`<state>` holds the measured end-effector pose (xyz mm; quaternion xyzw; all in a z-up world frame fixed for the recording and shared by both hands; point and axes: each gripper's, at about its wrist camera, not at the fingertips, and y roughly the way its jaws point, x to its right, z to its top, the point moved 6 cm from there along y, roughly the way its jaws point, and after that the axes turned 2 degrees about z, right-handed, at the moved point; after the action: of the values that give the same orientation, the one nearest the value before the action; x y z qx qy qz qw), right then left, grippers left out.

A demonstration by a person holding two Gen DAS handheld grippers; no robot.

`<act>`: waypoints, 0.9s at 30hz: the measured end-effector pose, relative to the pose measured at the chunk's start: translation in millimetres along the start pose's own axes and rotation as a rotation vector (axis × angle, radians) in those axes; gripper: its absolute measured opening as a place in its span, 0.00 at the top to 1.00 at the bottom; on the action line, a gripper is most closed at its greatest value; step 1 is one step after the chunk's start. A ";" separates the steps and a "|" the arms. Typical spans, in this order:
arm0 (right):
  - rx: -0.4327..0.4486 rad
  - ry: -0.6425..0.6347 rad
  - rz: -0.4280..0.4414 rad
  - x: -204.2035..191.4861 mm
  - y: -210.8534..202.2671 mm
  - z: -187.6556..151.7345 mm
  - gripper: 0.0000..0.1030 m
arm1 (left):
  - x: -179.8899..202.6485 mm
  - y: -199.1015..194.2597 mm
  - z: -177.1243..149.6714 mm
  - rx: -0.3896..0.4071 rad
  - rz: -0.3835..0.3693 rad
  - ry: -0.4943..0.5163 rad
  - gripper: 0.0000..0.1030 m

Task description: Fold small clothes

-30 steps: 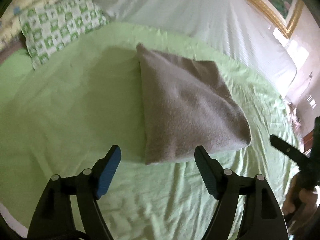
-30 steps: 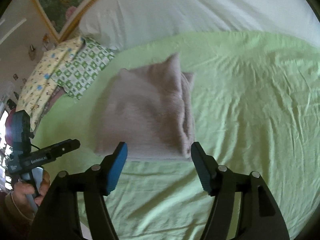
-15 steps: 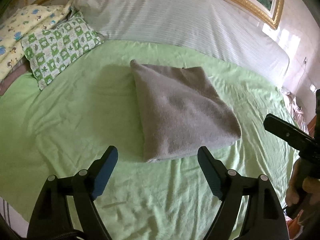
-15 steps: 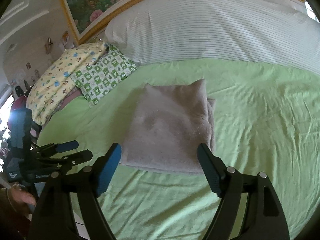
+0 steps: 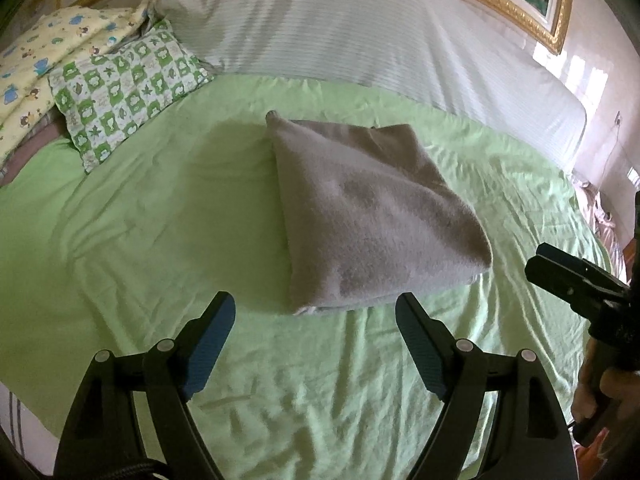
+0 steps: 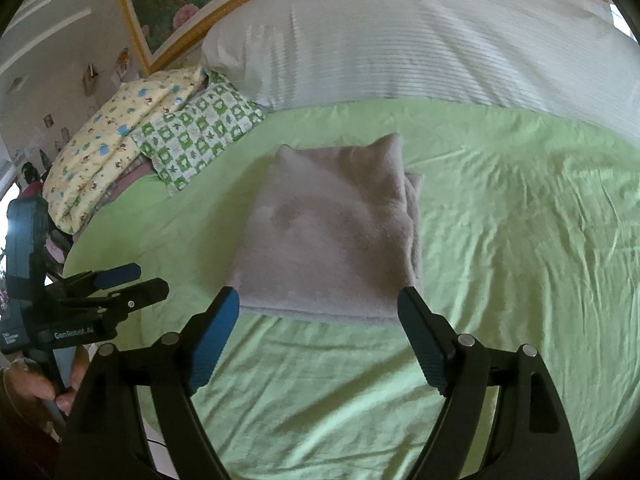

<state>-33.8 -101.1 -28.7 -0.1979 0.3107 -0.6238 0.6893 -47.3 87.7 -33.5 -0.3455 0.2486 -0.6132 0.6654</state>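
Both tongs have drawn back and risen since the earlier frames, so more of the headboard end of the bed now shows above the folded cloth. Left tongs (image 5: 315, 314): fingers wide apart, holding nothing, hovering over the green sheet (image 5: 140, 216) just short of the near edge of the folded grey garment (image 5: 372, 220). Right tongs (image 6: 319, 308): fingers likewise wide apart and empty, their tips level with the near edge of the same garment (image 6: 332, 232) in the right wrist view; contact cannot be confirmed.

Garment lies folded into a thick, roughly square bundle at the centre of both frames, flat on the sheet, with stacked layers visible along its right side in the right wrist view. Sheet is wrinkled around it.

Right tongs also appear at the right edge of the left wrist view (image 5: 576, 280), gripped by a hand (image 5: 600, 392) at lower right. Left tongs appear at the left edge of the right wrist view (image 6: 120, 288), with a hand (image 6: 36, 384) at lower left.

Further out: a green checked pillow (image 5: 124, 84) at upper left, a yellow patterned pillow (image 5: 44, 48) beside it, a white striped bolster (image 5: 360, 32) across the top, and a gilt picture frame (image 5: 520, 12) above that.
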 end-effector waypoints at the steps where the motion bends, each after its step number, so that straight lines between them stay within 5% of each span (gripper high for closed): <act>1: 0.000 0.007 -0.005 3.3 0.8 -0.3 0.21 | 0.6 1.8 0.9 -0.001 0.000 0.000 0.20; 18: -0.055 0.019 -0.024 23.6 42.4 -3.7 0.19 | -3.4 56.9 14.5 -0.027 0.108 -0.039 0.20; 27: -0.071 0.004 -0.049 31.5 49.9 -16.5 0.16 | 10.0 64.0 5.6 -0.024 0.146 0.029 0.19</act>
<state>-7.3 -123.0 -79.4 -0.2286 0.3288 -0.6296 0.6657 -0.7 79.3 -78.0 -0.3255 0.2898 -0.5650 0.7006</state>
